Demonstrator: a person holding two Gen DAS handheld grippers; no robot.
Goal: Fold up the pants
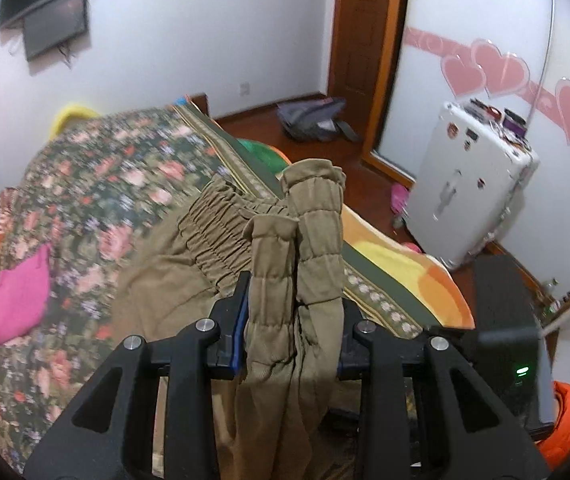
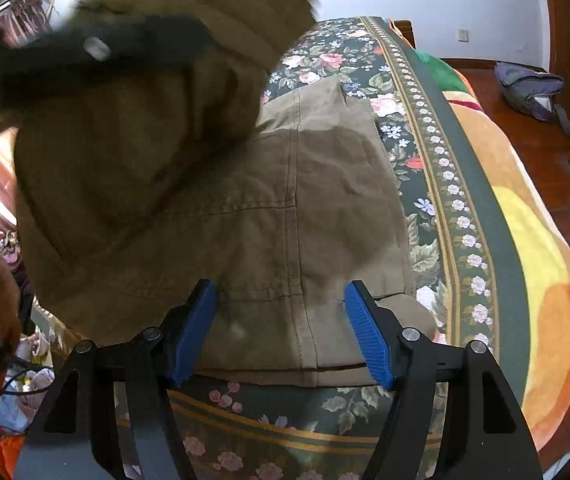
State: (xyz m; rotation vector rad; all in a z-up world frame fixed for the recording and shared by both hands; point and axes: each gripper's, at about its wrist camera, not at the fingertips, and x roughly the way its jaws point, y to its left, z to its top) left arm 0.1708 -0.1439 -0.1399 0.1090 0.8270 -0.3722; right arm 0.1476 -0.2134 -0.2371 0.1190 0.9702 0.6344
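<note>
At centre frame, the left claw (image 1: 293, 320) pinched the bunched cuffs of the khaki pants (image 1: 205, 248), which lay on the floral bed (image 1: 85, 184); the right claw (image 2: 281, 332) hovered wide open, empty. The soft, limp cloth seemed best gripped at hems.

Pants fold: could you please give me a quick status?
Left hand-held gripper shut on pants cuffs, raised. Right hand-held gripper open over the pants on bed. Nothing obstructing.

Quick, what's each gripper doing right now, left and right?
Left gripper: closed on the elastic cuffs of the pants.
Right gripper: open, holding nothing, above the pants on the bed.
</note>
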